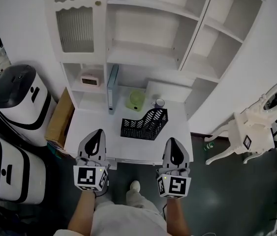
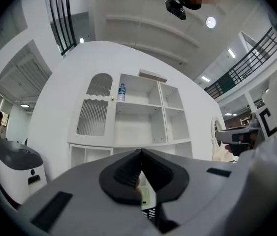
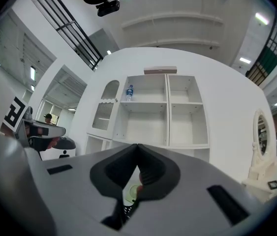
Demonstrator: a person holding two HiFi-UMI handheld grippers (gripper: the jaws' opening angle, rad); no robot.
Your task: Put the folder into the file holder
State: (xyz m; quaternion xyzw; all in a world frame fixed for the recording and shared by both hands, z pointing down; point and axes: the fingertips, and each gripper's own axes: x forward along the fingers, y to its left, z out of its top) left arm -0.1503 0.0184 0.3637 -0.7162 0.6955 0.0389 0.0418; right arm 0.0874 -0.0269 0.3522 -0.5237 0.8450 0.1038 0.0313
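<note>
nothing started yet imo. the folder (image 1: 112, 86) stands upright at the desk's (image 1: 91, 127) back left edge. the file holder (image 1: 144, 124) near the front edge looks empty. left gripper (image 1: 96, 135) and right gripper (image 1: 174, 144) hover out front, jaws pressed together on nothing.

The file holder (image 1: 145, 124) ahead of the left claw (image 1: 97, 133) and right claw (image 1: 173, 141) is black open mesh on a smooth, white table (image 1: 86, 127). Beyond it, the folder (image 1: 112, 85) looks like smooth plastic. Both claws have matt grey plastic shells and ribbed black pads (image 2: 123, 173).
</note>
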